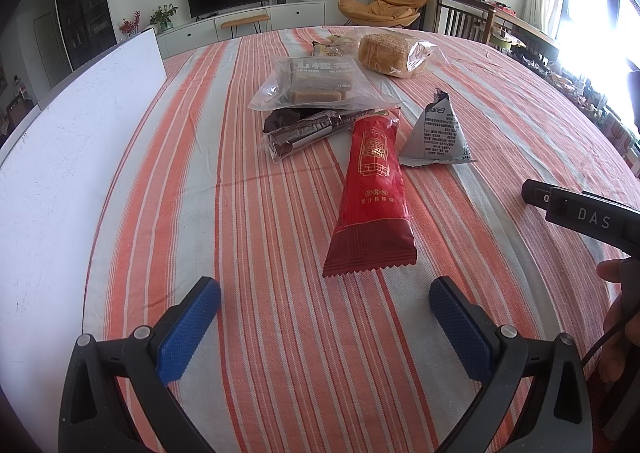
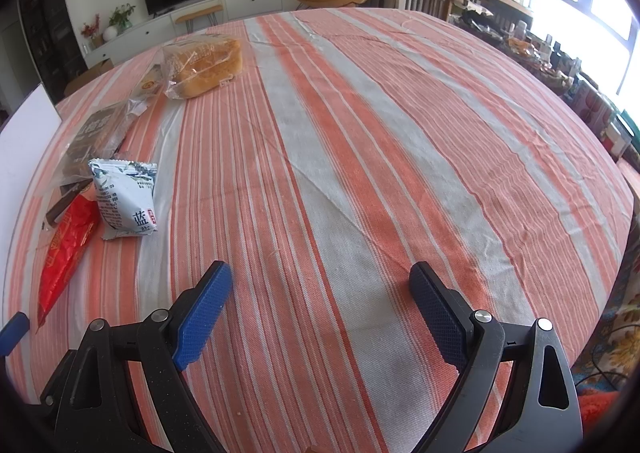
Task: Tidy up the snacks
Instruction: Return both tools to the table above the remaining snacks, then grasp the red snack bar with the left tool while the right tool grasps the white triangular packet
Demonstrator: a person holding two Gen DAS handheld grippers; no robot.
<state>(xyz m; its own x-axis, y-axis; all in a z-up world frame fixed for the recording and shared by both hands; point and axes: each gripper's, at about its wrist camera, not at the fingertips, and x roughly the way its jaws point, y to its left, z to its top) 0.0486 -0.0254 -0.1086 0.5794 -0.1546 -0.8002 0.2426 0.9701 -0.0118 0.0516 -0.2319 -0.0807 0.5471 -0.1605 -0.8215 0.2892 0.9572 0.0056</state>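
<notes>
Snacks sit loosely piled on the orange-and-grey striped tablecloth, toward its left side, overlapping. The risk: pulling the clear bag of brown bars could drag the dark wrapped stick tucked beneath it. The long red foil packet lies nearest, long axis running near to far, serrated end toward the left gripper, jaws wide apart. The right gripper hovers over bare cloth, jaws apart too.
</notes>
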